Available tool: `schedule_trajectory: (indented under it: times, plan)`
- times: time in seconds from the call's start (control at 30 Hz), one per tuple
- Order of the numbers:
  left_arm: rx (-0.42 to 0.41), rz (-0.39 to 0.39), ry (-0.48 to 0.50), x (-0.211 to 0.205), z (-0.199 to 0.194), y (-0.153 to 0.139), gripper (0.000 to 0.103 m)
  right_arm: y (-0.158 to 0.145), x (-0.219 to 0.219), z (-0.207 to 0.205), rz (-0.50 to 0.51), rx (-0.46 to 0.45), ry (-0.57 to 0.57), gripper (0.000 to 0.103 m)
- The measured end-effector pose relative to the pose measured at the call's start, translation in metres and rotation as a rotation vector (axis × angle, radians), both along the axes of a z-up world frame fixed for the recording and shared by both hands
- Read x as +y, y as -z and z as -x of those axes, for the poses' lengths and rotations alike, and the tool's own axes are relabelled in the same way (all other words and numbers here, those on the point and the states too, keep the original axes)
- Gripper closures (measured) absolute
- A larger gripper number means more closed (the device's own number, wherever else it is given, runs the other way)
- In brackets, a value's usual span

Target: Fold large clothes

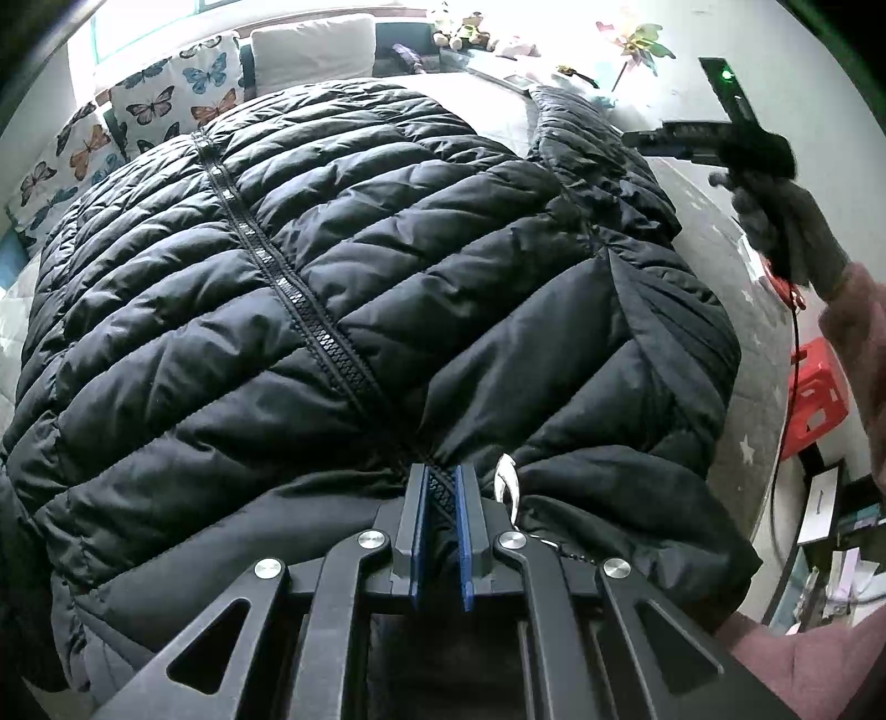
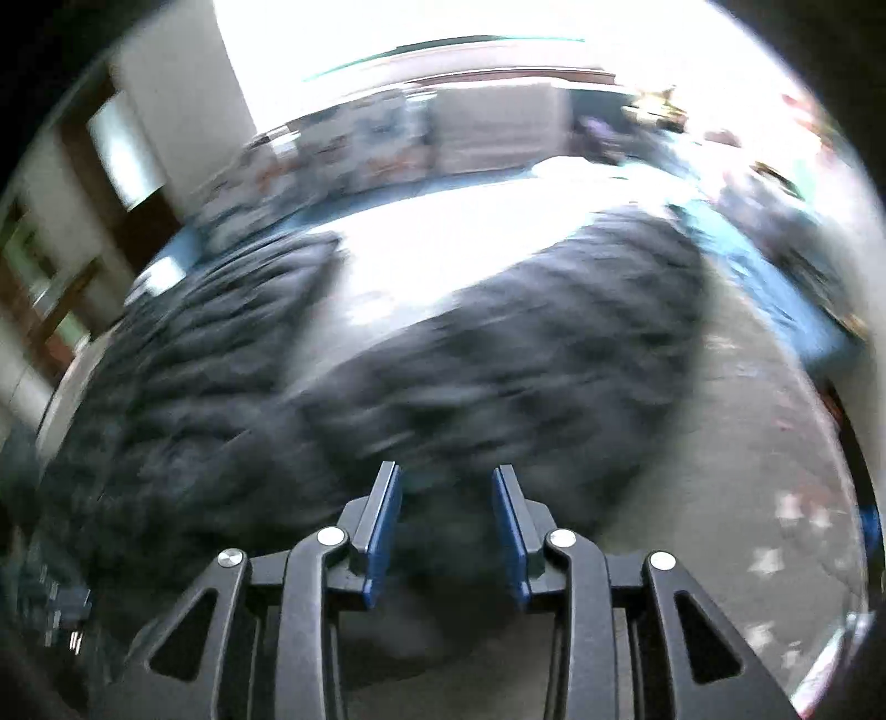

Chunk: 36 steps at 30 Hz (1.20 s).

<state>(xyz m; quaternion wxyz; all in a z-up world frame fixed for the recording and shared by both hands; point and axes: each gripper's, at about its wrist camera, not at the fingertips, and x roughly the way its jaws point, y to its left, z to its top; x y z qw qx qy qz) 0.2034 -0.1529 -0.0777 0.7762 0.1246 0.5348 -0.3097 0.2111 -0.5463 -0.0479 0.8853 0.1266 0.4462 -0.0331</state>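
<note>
We start at our left gripper (image 1: 441, 476), at six o'clock in the left wrist view. Its two blue pads (image 1: 419, 526) are squeezed tight on the zipper (image 1: 288, 288) edge of the big black puffy jacket (image 1: 387, 266). A small silver zipper pull (image 1: 508, 481) hangs just beside the gripper, at about its three o'clock.

From the pinch the zipper runs up toward eleven o'clock, right across the jacket. The jacket lies spread flat on the bed (image 1: 498, 105) and fills most of the view. One sleeve (image 1: 587, 138) sticks out toward one o'clock.

Past the jacket, at about ten and eleven o'clock, we see butterfly pillows (image 1: 166, 94) and a plain white pillow (image 1: 315, 47). Soft toys (image 1: 462, 30) sit at twelve o'clock. A red stool (image 1: 817, 387) stands on the floor at three o'clock.

Our right gripper (image 2: 446, 476) also shows in the left view at two o'clock, up in the air in a gloved hand (image 1: 786, 221) — clear of the jacket.

In the right wrist view everything is blurry. The right gripper's blue pads (image 2: 382, 531) stand apart, and nothing is pinched between them. The dark jacket (image 2: 498, 354) lies under and in front of it, stretching from nine o'clock to one o'clock, with the pale bed (image 2: 432, 249) showing in the gap near twelve o'clock.
</note>
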Motion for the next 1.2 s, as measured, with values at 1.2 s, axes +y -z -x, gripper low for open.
schedule_trajectory:
  times: [1.2]
  plan:
    - [0.044, 0.010, -0.013, 0.000, -0.007, 0.004, 0.090, 0.039, -0.123, -0.044, -0.547, -0.191, 0.242, 0.086]
